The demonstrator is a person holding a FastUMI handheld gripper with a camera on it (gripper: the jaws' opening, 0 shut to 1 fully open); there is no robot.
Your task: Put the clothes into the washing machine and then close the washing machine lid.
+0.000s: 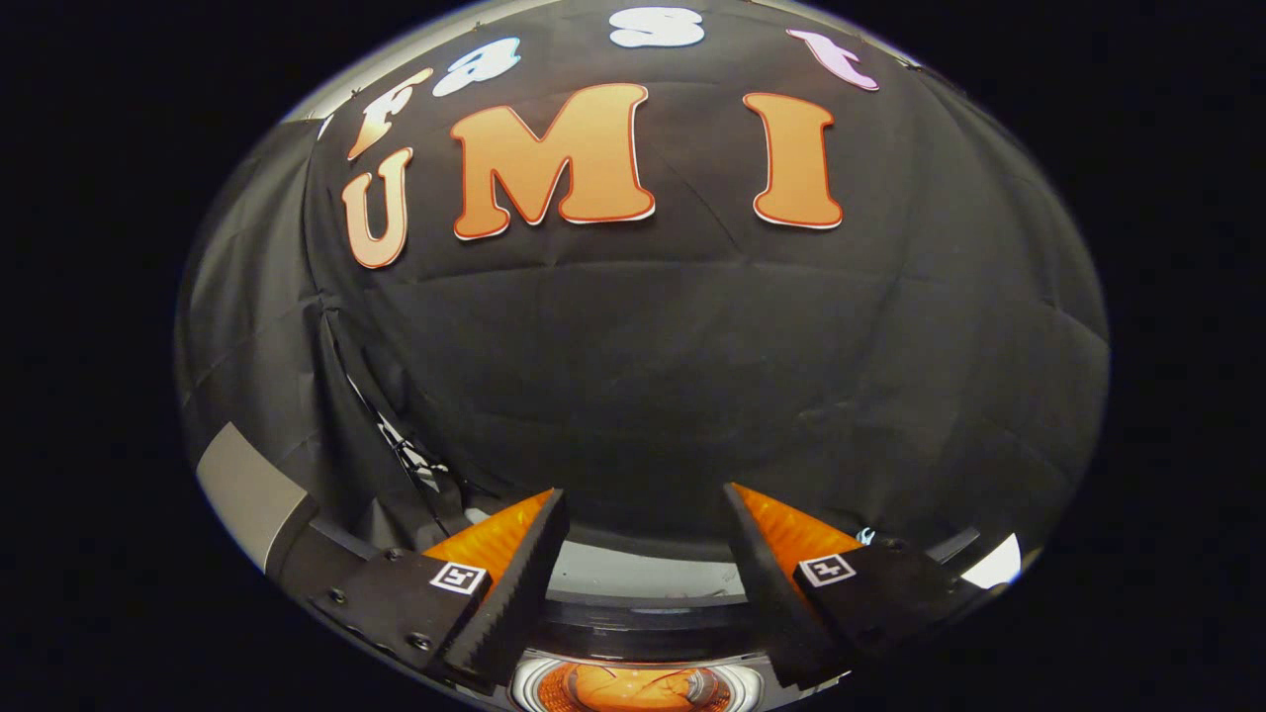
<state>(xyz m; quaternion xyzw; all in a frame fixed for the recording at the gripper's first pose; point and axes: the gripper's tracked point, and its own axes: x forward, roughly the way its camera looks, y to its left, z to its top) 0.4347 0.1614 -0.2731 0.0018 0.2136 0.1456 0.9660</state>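
Your gripper [643,539] hangs with its jaws wide apart and holding nothing, pointed at the booth wall above the washing machine [633,687]. Something orange, likely the clothes, lies in the round opening just below and between the jaws. If so, loading looks done; next, find the lid and shut it.
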